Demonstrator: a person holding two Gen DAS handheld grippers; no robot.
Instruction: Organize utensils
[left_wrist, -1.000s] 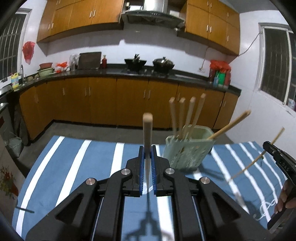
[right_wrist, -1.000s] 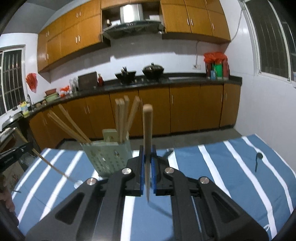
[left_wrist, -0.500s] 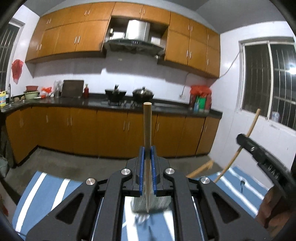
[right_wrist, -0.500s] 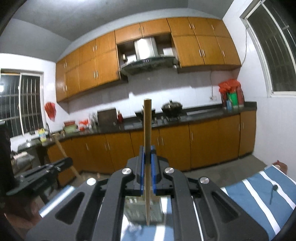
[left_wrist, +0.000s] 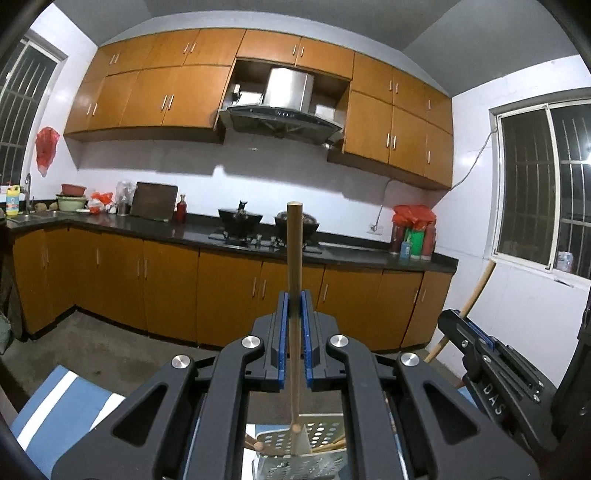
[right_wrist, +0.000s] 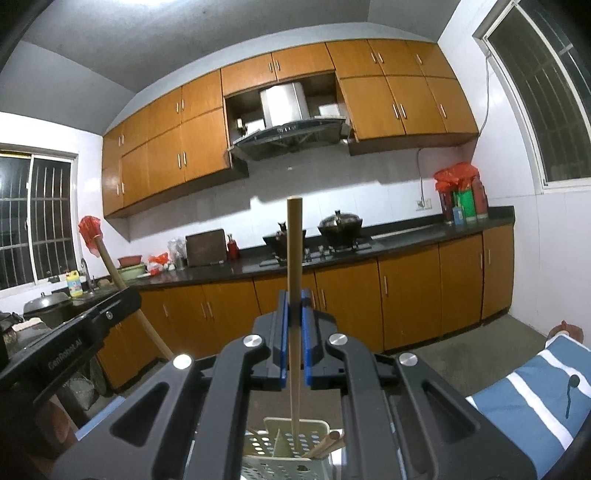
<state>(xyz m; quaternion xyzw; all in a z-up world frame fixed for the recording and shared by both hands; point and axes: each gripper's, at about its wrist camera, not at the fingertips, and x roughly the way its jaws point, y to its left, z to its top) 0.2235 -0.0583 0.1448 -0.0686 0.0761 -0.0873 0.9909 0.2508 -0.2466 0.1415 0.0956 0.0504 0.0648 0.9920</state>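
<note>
My left gripper (left_wrist: 294, 306) is shut on a wooden chopstick (left_wrist: 294, 258) that stands upright, its lower end reaching into the pale green perforated utensil holder (left_wrist: 317, 439) right below. My right gripper (right_wrist: 294, 306) is shut on another wooden chopstick (right_wrist: 294, 251), also upright, its lower end inside the same holder (right_wrist: 291, 443). Several chopsticks lean inside the holder. Each gripper shows in the other's view: the right one (left_wrist: 476, 343) at the right, the left one (right_wrist: 92, 317) at the left.
The holder stands on a table with a blue and white striped cloth (right_wrist: 532, 402). A small dark utensil (right_wrist: 570, 391) lies on the cloth at the right. Kitchen counter (left_wrist: 229, 236) and orange cabinets lie beyond.
Both grippers have come over the holder and tilted up, so the kitchen wall fills the views. The chopstick ends have gone down into the holder.
</note>
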